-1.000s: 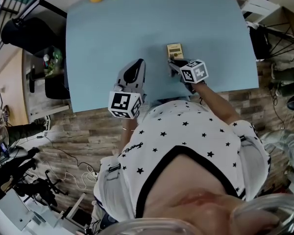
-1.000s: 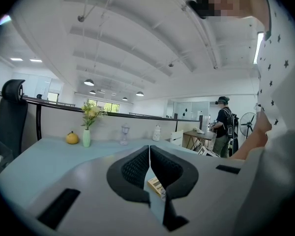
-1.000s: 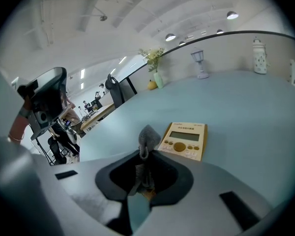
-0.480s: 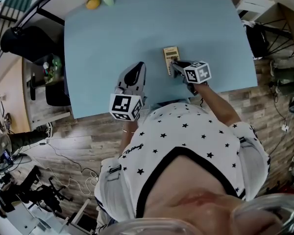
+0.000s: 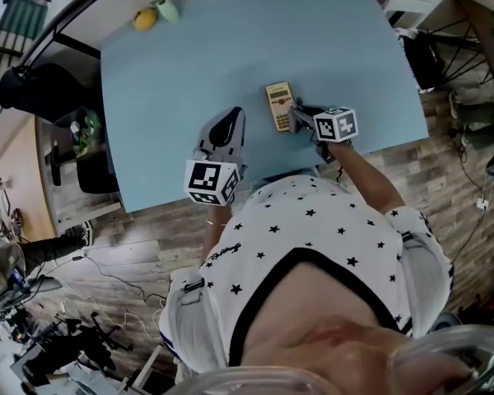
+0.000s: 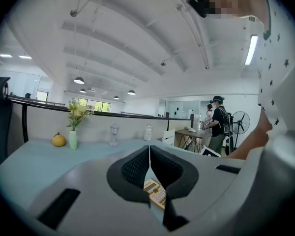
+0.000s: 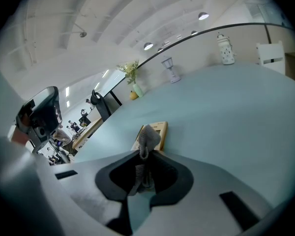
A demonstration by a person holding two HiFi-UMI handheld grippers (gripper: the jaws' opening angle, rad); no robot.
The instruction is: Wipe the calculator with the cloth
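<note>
A tan calculator (image 5: 280, 105) lies flat on the light blue table (image 5: 173, 81), near its front edge. My right gripper (image 5: 299, 117) is at the calculator's near right end, shut on a small grey cloth (image 7: 148, 138). The cloth sticks out past the jaw tips and rests over the calculator (image 7: 157, 130). My left gripper (image 5: 230, 115) hovers over the table to the calculator's left, apart from it. In the left gripper view, the left gripper (image 6: 149, 152) is shut with nothing held, and the calculator (image 6: 156, 192) shows below the pads.
A yellow fruit (image 5: 144, 18) and a green vase of flowers (image 5: 167, 8) stand at the table's far left edge. A small lamp (image 6: 113, 133) and a white lantern (image 6: 148, 132) stand further along it. A dark chair (image 5: 33, 85) is left of the table. People stand far behind.
The right gripper with the cloth has slid back toward the calculator's near end, so more of the calculator shows. The left gripper has stayed in place.
</note>
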